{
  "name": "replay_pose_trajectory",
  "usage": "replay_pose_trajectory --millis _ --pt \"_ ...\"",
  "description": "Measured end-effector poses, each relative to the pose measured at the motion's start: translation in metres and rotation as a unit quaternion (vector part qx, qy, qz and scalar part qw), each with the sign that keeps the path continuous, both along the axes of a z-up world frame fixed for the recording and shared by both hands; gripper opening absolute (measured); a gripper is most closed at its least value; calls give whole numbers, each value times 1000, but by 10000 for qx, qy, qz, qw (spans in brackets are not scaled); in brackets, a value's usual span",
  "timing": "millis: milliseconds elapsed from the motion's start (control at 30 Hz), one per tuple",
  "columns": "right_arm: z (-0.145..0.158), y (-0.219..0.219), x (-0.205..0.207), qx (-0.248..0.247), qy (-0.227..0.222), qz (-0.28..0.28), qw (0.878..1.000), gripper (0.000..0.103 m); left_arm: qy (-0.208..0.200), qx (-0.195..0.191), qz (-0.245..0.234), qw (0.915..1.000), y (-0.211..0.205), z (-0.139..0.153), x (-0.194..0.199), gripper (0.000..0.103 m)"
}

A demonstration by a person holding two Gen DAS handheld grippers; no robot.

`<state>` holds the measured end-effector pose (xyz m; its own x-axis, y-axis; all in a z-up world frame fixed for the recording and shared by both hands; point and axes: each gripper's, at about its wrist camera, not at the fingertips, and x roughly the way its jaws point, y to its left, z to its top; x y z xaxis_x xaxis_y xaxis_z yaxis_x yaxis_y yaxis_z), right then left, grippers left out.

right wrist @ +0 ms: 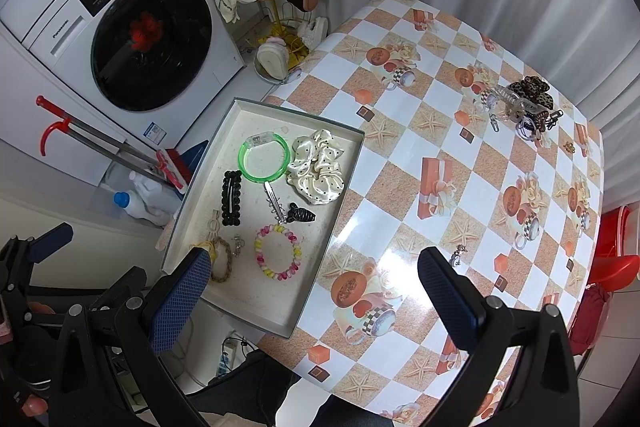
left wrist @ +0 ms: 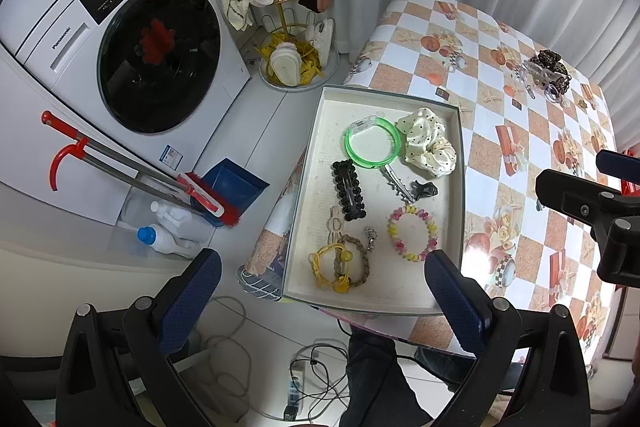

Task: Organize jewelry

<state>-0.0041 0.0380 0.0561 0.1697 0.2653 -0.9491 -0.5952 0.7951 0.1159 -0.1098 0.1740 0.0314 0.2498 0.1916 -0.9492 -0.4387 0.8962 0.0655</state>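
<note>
- Above the desk (right wrist: pixel 404 155), both grippers hovered with fingers spread and holding nothing.
- Left gripper (left wrist: pixel 322 291) hung over the tray's (left wrist: pixel 316 147) near end, the pastel bracelet (left wrist: pixel 412 233) and yellow hair tie (left wrist: pixel 332 267) lying between its fingers.
- Right gripper (right wrist: pixel 316 287) hung beside the tray; a small silver charm (right wrist: pixel 458 254) lay on the desk just past its right finger.
- A leopard scrunchie pile (right wrist: pixel 528 99) sat well apart at the far edge.

Bright, even indoor light; white glare patches on glossy tablecloth (right wrist: pixel 400 255). Soft shadows. Strong fisheye bending, dark vignetted corners. Sharp centre, slight softness at edges.
</note>
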Motion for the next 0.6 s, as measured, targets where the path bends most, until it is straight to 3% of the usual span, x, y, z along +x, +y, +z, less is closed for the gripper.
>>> replay_pose_trajectory --millis 600 --pt "-2 1 0 1 8 0 10000 103 6 2 4 10000 0 -1 1 103"
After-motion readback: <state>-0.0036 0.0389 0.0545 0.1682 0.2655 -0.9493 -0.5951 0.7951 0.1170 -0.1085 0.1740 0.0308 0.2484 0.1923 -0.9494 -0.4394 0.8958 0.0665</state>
